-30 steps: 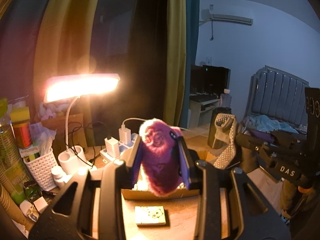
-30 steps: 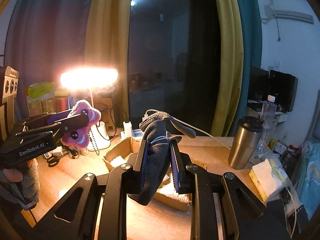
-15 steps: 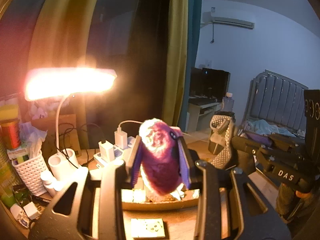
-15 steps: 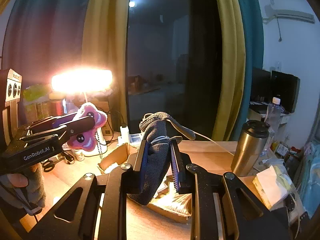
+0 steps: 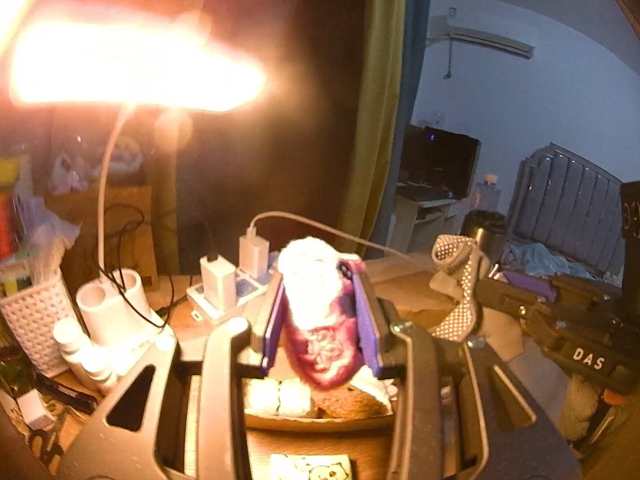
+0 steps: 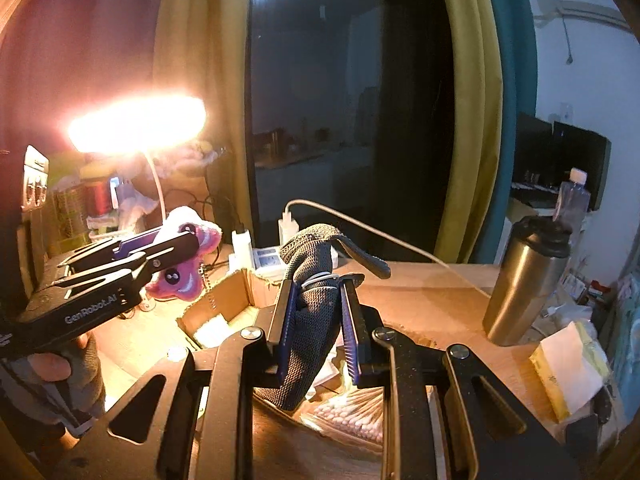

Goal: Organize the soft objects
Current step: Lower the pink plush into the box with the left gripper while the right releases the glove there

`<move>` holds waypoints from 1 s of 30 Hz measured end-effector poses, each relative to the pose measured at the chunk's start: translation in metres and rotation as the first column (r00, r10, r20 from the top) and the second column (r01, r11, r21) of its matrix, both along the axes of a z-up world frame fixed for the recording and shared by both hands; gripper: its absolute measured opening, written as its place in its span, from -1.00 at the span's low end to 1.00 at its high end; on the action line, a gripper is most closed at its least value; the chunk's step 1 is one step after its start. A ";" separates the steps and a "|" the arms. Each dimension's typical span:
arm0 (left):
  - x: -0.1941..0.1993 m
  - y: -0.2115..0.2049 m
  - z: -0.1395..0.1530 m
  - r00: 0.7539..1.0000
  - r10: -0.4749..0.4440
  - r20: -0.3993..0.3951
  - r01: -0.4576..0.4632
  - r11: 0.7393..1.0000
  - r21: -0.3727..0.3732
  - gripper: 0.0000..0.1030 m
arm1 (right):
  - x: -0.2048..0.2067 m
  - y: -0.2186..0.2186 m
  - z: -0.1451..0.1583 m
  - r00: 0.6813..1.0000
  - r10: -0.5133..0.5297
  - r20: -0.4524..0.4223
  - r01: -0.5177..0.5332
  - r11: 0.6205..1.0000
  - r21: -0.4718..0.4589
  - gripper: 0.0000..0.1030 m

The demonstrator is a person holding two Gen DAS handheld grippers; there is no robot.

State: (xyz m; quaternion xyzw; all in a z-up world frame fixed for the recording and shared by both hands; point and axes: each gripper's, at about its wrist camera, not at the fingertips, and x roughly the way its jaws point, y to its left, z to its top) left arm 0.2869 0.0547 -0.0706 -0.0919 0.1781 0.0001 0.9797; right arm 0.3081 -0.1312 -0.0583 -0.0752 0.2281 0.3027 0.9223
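Note:
My left gripper (image 5: 320, 312) is shut on a purple plush toy (image 5: 320, 344) and holds it above an open cardboard box (image 5: 320, 420) on the wooden desk. The plush also shows in the right wrist view (image 6: 184, 276), left of the box (image 6: 224, 308). My right gripper (image 6: 316, 320) is shut on a dark grey mesh fabric piece (image 6: 312, 320), held above the box's near side. In the left wrist view the fabric (image 5: 460, 288) hangs at the right, beside the box.
A lit desk lamp (image 5: 132, 68) glares at the upper left. Its white base (image 5: 108, 308), a white basket (image 5: 28, 312) and chargers on a power strip (image 5: 228, 280) crowd the desk's back. A steel tumbler (image 6: 524, 280) and tissue packet (image 6: 568, 364) stand at right.
Both grippers have moved forward, closer to the lamp and box. The plush toy has moved under the lamp's glare. Both grips stay shut.

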 end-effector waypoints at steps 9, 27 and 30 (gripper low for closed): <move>0.033 -0.004 -0.034 0.996 -0.032 -0.079 0.031 0.999 -0.022 -0.33 | 0.019 0.010 -0.026 0.999 0.002 -0.054 -0.004 1.000 -0.029 -0.55; 0.041 0.005 -0.048 0.984 -0.019 -0.177 0.009 0.998 -0.060 0.38 | 0.051 0.032 -0.083 0.972 0.010 -0.233 -0.037 0.993 -0.111 -0.39; 0.031 0.008 -0.040 0.987 -0.005 -0.159 -0.004 0.998 -0.055 0.38 | 0.046 0.029 -0.081 0.973 0.002 -0.229 -0.026 0.995 -0.101 -0.18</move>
